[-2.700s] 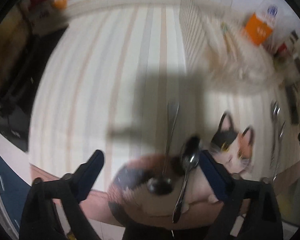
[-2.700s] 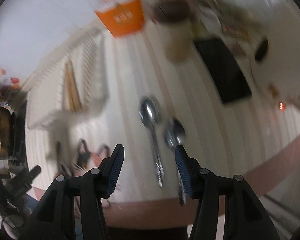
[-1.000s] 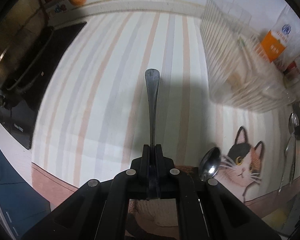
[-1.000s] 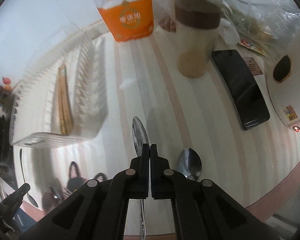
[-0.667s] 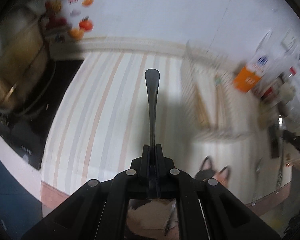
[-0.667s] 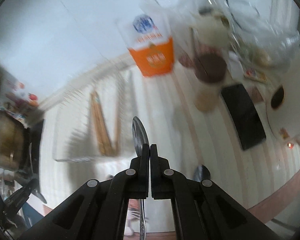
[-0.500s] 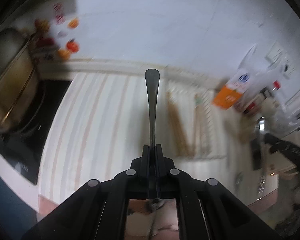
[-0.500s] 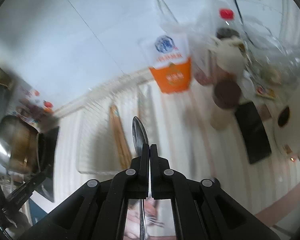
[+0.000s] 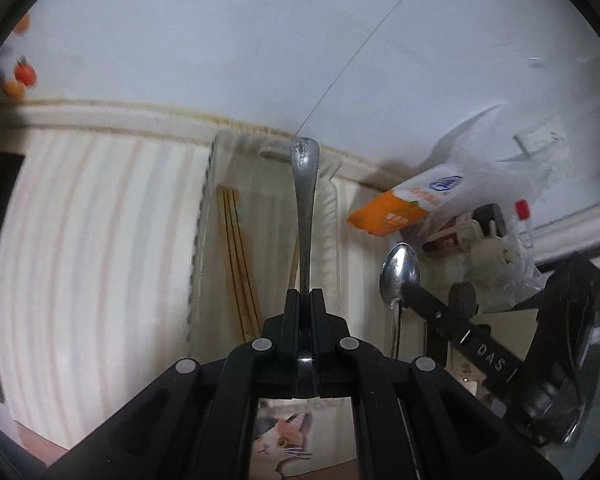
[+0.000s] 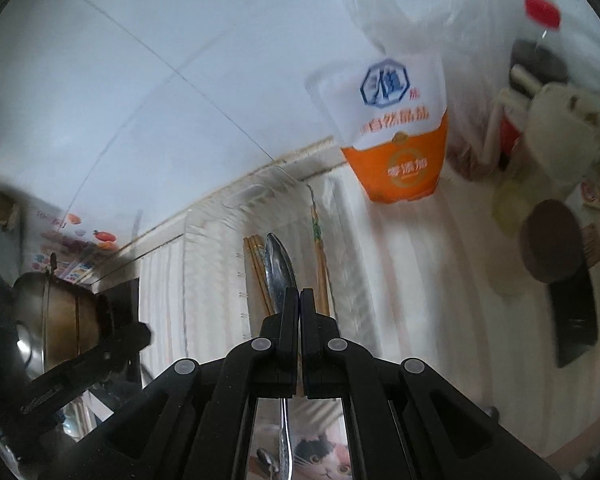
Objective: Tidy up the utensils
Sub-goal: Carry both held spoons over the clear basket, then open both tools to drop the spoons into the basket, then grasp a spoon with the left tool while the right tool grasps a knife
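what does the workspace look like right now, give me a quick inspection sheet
surface: striped counter mat with a cat print at its near edge.
job's things: clear organizer tray against the wall, holding wooden chopsticks; one spoon held handle-forward, a second spoon held bowl-forward.
clutter: orange and white bag, brown-lidded jar, red-capped bottle, black phone, plastic bag.
grippers: left tool shut on its spoon; right tool shut on the other spoon; both lifted off the mat, in front of the tray.
cables: nothing seen.
surroundings: white wall, metal pot on a dark cooktop to the left.
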The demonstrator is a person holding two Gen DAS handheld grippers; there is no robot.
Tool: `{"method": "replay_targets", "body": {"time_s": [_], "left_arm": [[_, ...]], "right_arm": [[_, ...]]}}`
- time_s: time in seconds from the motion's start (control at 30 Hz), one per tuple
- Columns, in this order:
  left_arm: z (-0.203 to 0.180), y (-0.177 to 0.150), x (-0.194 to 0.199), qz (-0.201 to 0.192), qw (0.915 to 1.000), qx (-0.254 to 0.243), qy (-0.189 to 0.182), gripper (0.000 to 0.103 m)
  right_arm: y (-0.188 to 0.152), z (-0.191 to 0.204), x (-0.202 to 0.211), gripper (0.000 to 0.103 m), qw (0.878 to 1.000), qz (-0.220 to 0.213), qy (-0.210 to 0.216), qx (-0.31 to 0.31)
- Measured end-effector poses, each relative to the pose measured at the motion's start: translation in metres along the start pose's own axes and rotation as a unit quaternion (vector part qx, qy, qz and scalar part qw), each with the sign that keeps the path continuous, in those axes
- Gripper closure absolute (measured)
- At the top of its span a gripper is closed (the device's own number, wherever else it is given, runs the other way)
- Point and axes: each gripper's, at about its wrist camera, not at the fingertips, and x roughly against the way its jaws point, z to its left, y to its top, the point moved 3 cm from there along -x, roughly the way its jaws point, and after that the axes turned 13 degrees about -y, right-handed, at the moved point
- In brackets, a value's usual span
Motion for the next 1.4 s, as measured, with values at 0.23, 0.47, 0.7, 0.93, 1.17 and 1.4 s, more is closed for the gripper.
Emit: {"method": "replay_targets", "body": {"time_s": [0.23,0.47,0.7,0.93,1.17,1.4], "left_arm": [[0.012,0.005,-0.023,0.028,0.9993,0.02,0.013,0.099],[0.01,-0.008,0.015,-0.023,0.9951,-0.017,0.094,0.073],[0.023,-0.059,0.065,-0.121,0.9716,-0.068,0.191,0.0],[0.064,-0.126,0.046,-0.064,0.9693,-0.033,0.235,0.0],[0.097,-0.202,-0.009,0.009,0.9667,-0.007,0.256,0.0],[0.117,-0.226,-0.014,0.03,0.9635,-0.002,0.266,0.0]], "right_arm": [[0.009,0.006,-0.037,0.101,0.999,0.04,0.007,-0.004],[0.001,-0.005,-0.021,0.072,0.999,0.033,-0.006,0.002],[-0.039,-0.056,0.038,0.049,0.998,-0.031,-0.052,-0.003],[-0.091,-0.13,0.067,0.044,0.992,-0.048,-0.106,-0.037],[-0.145,-0.182,0.017,0.044,0.988,0.029,-0.153,-0.026],[-0.176,-0.168,-0.044,0.044,0.982,0.052,-0.175,0.044]]}}
